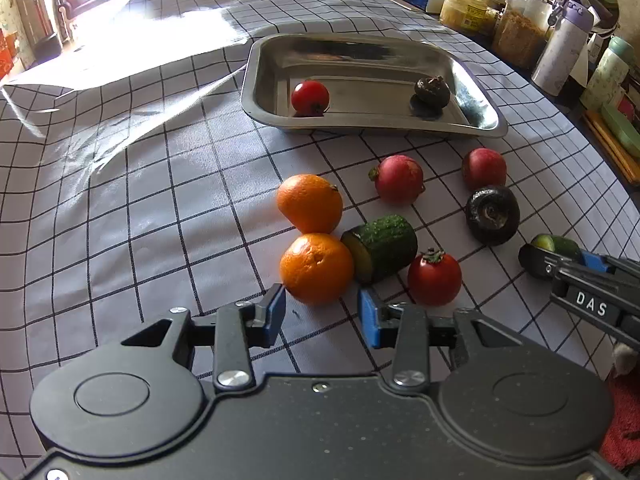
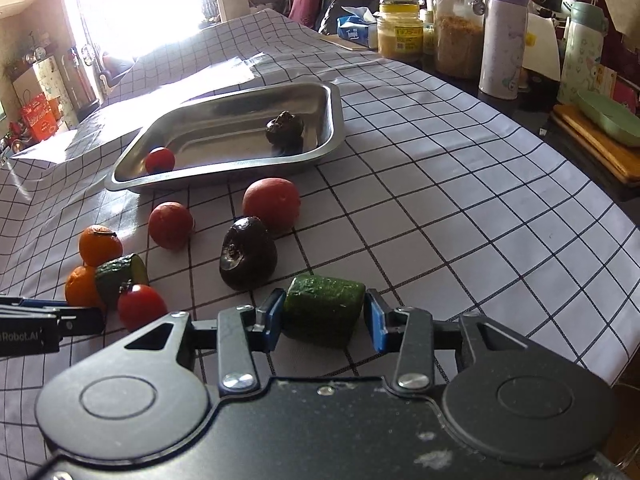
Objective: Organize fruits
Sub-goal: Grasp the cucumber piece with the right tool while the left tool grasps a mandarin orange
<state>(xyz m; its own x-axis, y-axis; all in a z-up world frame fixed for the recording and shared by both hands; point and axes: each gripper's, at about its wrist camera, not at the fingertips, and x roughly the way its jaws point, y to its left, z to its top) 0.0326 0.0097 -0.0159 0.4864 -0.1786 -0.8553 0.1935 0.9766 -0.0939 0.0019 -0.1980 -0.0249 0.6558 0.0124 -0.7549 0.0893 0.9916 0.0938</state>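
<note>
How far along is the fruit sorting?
Early. Done: a tomato and one dark fruit sit in the tray. In hand: the right claw brackets a cucumber piece; the left claw is open by an orange. Left: another orange, cucumber piece, tomato, two red fruits and a dark fruit.

White cloth with a thin black grid (image 1: 120,200) covers the bench. On it sits a shiny silver rectangular metal tray (image 1: 360,46). Inside the tray lie a small glossy red tomato (image 1: 310,96) and a dark brown-black wrinkled fruit (image 1: 432,89). Nearer than the tray lie two bright orange round mandarins (image 1: 310,202) (image 1: 316,268), two dull pinkish-red round fruits (image 1: 399,178) (image 1: 484,168), a bumpy dark green cucumber piece with a yellowish cut face (image 1: 380,248), and a red tomato with a green stalk (image 1: 434,278). The black hand-held gripper (image 1: 322,312) has blue pads.
</note>
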